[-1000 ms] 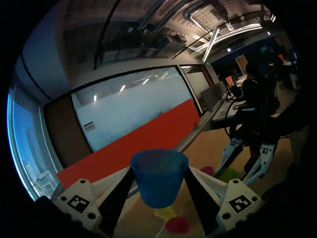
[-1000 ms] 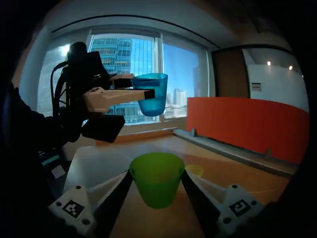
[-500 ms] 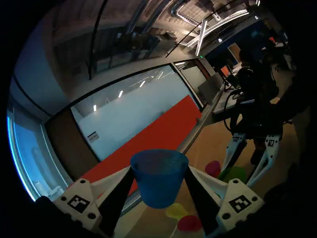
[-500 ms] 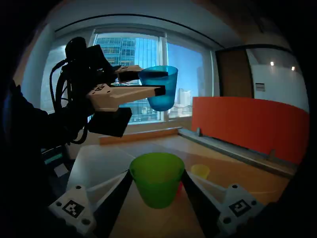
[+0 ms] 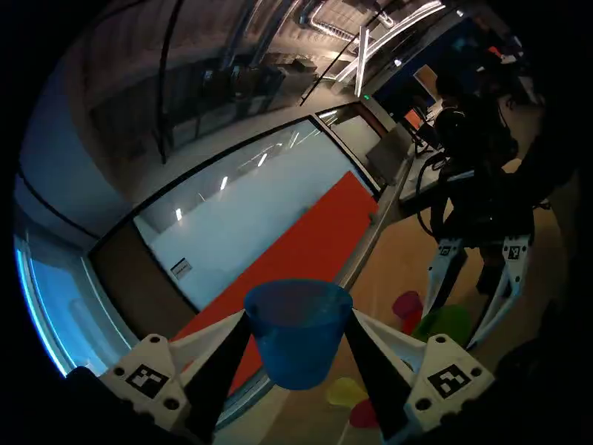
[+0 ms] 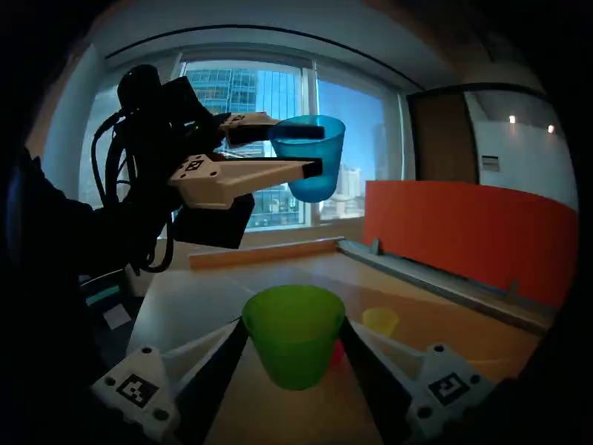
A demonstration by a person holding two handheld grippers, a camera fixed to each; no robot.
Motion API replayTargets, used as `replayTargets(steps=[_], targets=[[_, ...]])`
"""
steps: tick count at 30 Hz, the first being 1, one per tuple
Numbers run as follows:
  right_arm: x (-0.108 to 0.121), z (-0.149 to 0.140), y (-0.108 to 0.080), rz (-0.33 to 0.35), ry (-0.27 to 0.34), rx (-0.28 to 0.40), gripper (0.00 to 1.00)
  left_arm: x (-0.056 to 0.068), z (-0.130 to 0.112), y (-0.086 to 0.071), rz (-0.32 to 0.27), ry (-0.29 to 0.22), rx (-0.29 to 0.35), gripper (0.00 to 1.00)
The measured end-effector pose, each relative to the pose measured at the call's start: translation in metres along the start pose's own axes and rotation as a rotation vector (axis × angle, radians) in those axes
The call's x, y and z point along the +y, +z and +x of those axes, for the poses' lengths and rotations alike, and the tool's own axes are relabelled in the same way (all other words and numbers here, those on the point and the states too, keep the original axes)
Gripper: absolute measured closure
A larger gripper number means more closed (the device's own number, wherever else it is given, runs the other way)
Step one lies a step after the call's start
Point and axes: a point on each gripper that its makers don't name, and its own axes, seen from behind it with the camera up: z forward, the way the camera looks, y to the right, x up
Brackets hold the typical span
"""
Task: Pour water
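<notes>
Open air separates the translucent blue plastic cup, held high, from the green plastic cup below. On the wooden table, a small yellow cup and a partly hidden red object stand just beyond the green one. An orange partition panel walls off the right side, while open tabletop stretches left.

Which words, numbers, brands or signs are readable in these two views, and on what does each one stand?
No text can be read here.
The wall sign, small and white: its printing is too small and blurred.
The square markers: coded patterns, no letters.
The blue cup and the green cup: no print visible.
</notes>
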Motion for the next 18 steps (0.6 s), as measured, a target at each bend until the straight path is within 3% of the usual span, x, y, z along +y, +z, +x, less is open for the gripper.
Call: replayTargets(steps=[18], targets=[[0.0004, 0.0027, 0.0022, -0.003, -0.003, 0.008, 0.09, 0.0005, 0.0079, 0.0024, 0.013, 0.156, 0.003, 0.15]])
